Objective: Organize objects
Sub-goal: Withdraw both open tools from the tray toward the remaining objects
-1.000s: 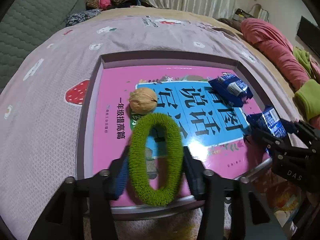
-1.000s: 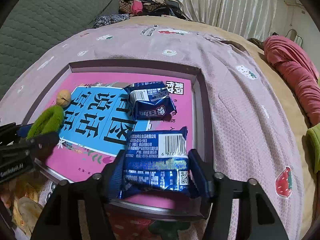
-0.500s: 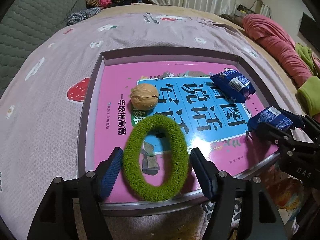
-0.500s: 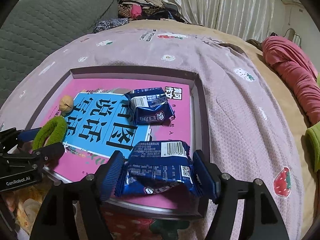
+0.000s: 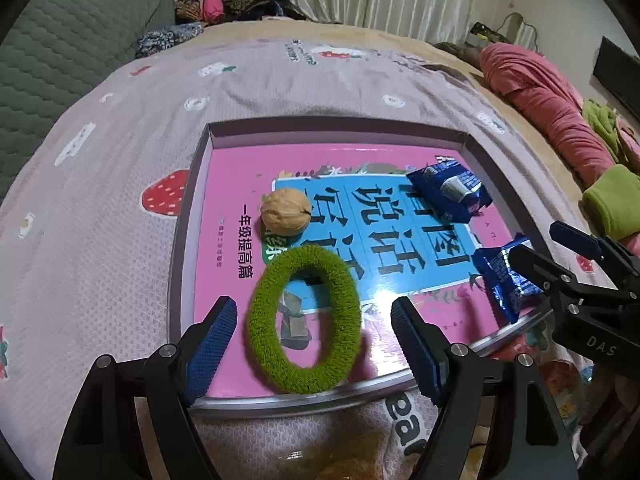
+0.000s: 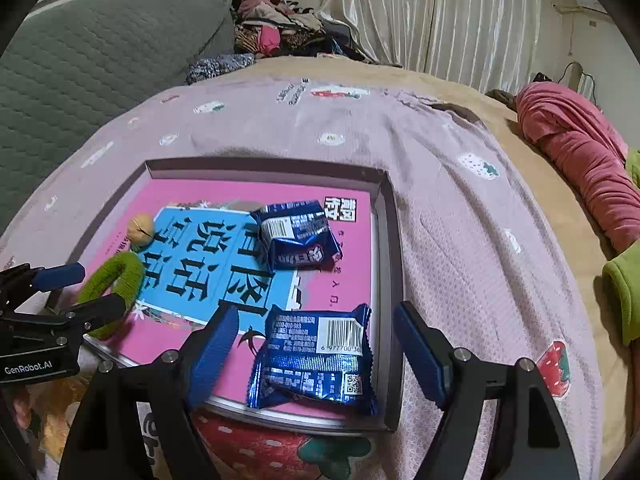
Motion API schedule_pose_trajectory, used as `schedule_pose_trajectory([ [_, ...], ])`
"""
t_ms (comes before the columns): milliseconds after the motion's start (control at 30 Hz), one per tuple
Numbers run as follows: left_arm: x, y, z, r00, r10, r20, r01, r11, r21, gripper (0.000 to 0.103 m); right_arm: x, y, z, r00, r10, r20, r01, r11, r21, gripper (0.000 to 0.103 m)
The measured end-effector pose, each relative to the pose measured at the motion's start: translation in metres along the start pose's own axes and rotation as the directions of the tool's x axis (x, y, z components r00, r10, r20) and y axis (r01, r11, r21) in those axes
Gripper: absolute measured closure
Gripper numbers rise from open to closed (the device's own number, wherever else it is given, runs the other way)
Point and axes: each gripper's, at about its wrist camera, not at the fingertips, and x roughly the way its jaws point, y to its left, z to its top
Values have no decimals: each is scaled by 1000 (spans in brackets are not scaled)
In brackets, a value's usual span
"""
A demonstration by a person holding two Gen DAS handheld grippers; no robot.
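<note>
Inside the shallow tray (image 6: 386,240), on its pink book (image 6: 344,280): two blue snack packets, one (image 6: 296,234) toward the tray's far side and one (image 6: 316,356) at its near edge; one walnut (image 5: 286,216); one green fuzzy ring (image 5: 304,320).

Tray (image 5: 182,216) holds ring (image 5: 304,320) left — packet (image 6: 316,360) right.

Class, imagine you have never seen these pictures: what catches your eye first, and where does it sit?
A fuzzy green ring lies at the near edge of a shallow tray lined with a pink and blue book cover, between the left gripper's open jaws. Nearby sits a walnut; two blue snack packets occupy the tray's right side.
</note>
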Motion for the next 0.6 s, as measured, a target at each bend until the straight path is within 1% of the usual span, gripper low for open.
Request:
schedule_pose_trajectory([
  [167,-13,-1,2,1000,-7,26,7,1000,-6,22,-13,-1,4,999,2,40,-3,1000,8,23],
  [233,-18,-1,3,999,5,41,-4,1000,-5,22,-21,-1,6,998,4,61,-5,1000,13,23],
  [367,-31,2,4,997,17,75,-16,1000,-17,22,-36,-3,10,995,0,102,-2,1000,23,17],
  [600,-58,-3,2,990,23,136,-21,1000,-14,22,-62,-2,14,986,-18,164,14,1000,23,17],
])
